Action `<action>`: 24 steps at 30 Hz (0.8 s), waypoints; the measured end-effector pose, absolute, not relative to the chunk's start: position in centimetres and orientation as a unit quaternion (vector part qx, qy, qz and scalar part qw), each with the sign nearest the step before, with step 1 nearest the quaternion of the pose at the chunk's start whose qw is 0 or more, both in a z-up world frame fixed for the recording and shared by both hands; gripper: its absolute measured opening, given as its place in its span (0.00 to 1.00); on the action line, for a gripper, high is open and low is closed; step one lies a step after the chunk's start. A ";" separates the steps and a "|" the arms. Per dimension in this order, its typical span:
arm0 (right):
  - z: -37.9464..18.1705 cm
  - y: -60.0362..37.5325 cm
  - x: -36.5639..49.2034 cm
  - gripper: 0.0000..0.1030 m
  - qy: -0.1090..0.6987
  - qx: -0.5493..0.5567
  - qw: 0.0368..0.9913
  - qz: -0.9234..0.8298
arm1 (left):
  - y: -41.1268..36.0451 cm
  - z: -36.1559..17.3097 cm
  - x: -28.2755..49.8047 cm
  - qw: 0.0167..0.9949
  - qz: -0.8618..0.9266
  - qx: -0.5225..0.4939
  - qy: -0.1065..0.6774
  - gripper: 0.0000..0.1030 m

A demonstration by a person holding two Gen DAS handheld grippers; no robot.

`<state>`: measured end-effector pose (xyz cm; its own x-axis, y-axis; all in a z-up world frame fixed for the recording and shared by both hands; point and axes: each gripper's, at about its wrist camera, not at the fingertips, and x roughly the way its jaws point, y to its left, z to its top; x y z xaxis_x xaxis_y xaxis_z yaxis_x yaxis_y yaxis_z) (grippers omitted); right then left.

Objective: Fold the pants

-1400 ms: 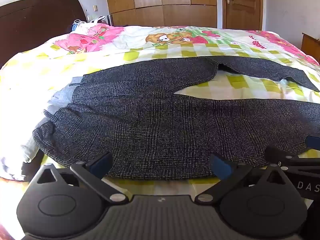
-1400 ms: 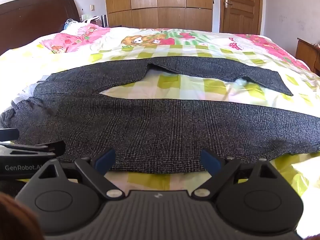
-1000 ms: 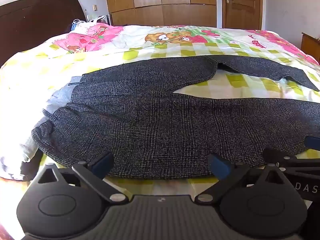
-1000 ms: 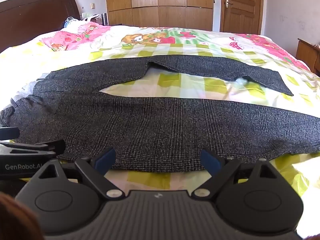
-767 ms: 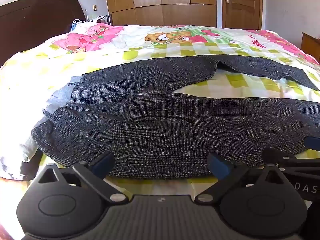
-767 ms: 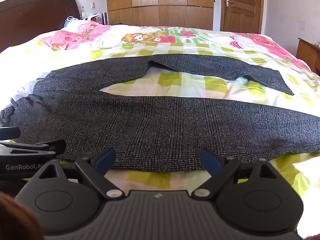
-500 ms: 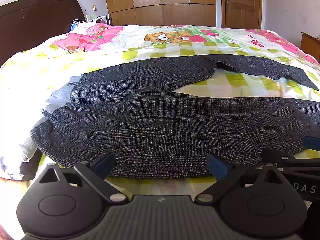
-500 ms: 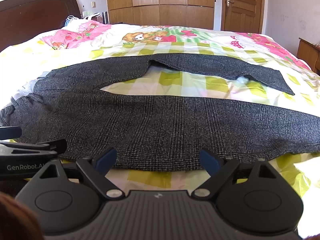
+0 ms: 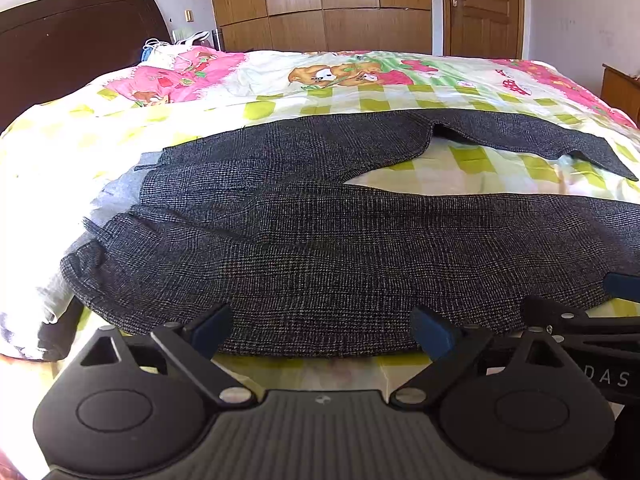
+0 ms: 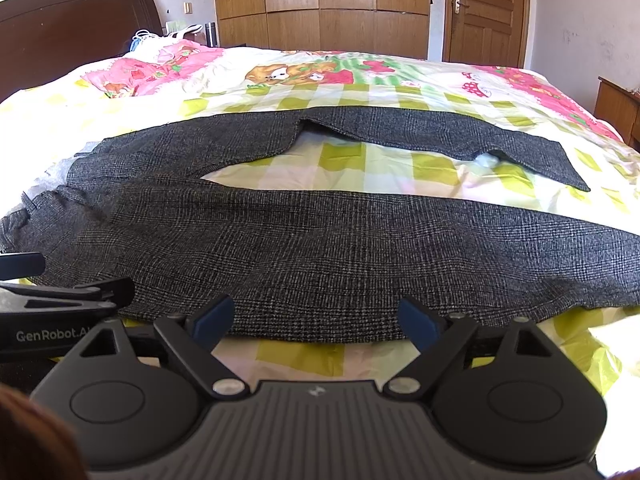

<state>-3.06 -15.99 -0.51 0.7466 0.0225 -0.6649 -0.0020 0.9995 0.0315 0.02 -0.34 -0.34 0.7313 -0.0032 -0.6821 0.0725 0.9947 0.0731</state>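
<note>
Grippers: left gripper [image 9: 320,326] and right gripper [image 10: 316,318], both spread wide, empty, poised at near hem of pants [image 9: 320,248]. Pants: dark grey check, flat across bedspread [image 9: 360,80], waist left, legs parted rightward. Beyond: headboard [image 9: 72,40], wardrobe [image 9: 320,0], door [image 10: 486,12].

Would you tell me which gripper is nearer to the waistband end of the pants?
Left. The left gripper faces the near leg's edge close to the waistband end. The right gripper sits further along that leg toward the cuff.
</note>
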 end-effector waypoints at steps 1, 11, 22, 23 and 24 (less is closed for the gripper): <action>-0.5 -16.0 -3.0 0.86 0.356 0.014 0.934 0.007 | -0.3 -0.3 0.0 0.929 -0.021 0.047 0.366 1.00; -0.6 -15.9 -3.0 0.85 0.357 0.012 0.934 0.007 | -0.3 -0.5 0.1 0.929 -0.024 0.047 0.366 0.98; -0.5 -16.1 -2.8 0.84 0.362 0.015 0.932 0.000 | 0.0 -0.6 0.1 0.929 -0.032 0.045 0.366 0.98; -0.5 -16.0 -2.8 0.83 0.362 0.014 0.932 0.000 | 0.0 -0.6 0.1 0.929 -0.032 0.045 0.366 0.98; -0.5 -16.0 -2.8 0.83 0.362 0.013 0.932 -0.001 | 0.0 -0.6 0.1 0.929 -0.032 0.046 0.366 0.98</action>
<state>-2.81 -16.03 -0.53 0.7376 0.0085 -0.6752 0.0106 0.9997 0.0242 0.13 -0.02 -0.62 0.7304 -0.0254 -0.6825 0.0926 0.9938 0.0621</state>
